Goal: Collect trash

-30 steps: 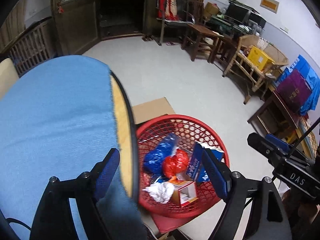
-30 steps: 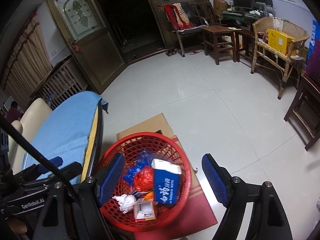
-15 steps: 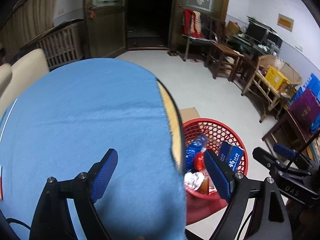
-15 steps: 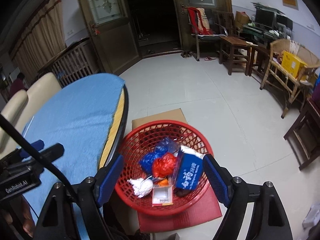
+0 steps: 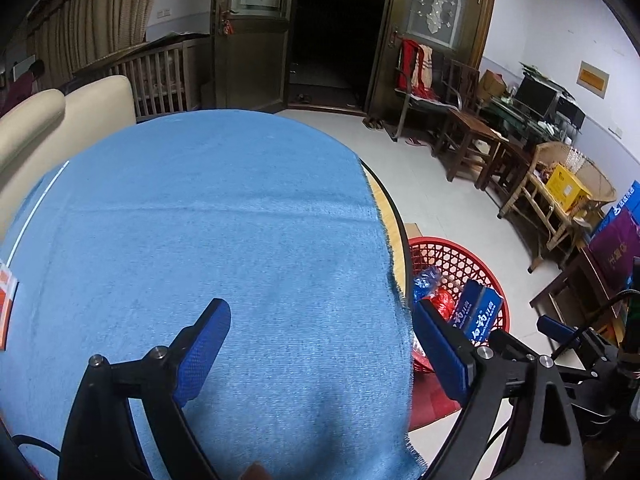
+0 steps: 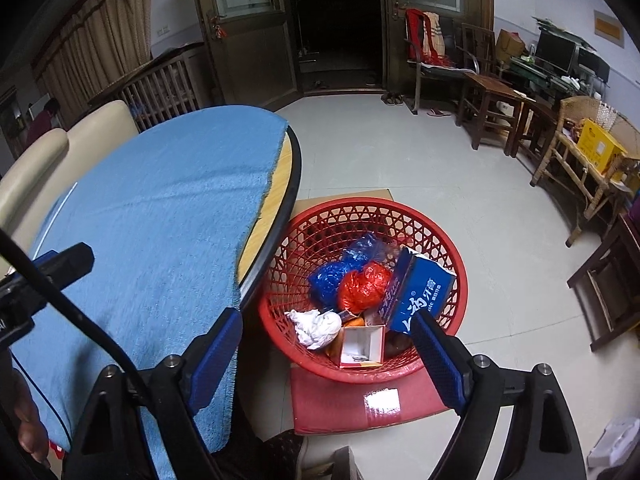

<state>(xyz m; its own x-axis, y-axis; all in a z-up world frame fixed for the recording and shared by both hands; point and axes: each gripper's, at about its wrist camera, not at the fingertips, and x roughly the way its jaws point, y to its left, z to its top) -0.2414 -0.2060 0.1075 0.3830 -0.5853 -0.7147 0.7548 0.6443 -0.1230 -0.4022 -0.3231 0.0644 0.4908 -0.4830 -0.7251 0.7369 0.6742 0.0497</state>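
Note:
A red mesh basket (image 6: pixel 440 240) stands on a red stool beside the round table. It holds a blue toothpaste box (image 6: pixel 420 292), a blue bag (image 6: pixel 332 276), a red bag (image 6: pixel 364 286), a white crumpled tissue (image 6: pixel 316 326) and a small open box (image 6: pixel 362 346). My right gripper (image 6: pixel 326 344) is open and empty above the basket's near side. My left gripper (image 5: pixel 320 340) is open and empty over the blue tablecloth (image 5: pixel 200 240); the basket (image 5: pixel 460 256) shows at its right. An orange and white item (image 5: pixel 6 304) lies at the cloth's left edge.
The round table (image 6: pixel 294 184) has a black rim and a blue cloth. A cream sofa (image 5: pixel 60 120) stands behind it. Wooden chairs (image 6: pixel 488 108) and a wicker bench with a yellow box (image 6: pixel 600 148) line the right wall. A cardboard sheet (image 6: pixel 360 194) lies under the stool.
Both grippers have swung left and up. The left view went from the basket to mostly the tablecloth. The basket's contents have not moved.

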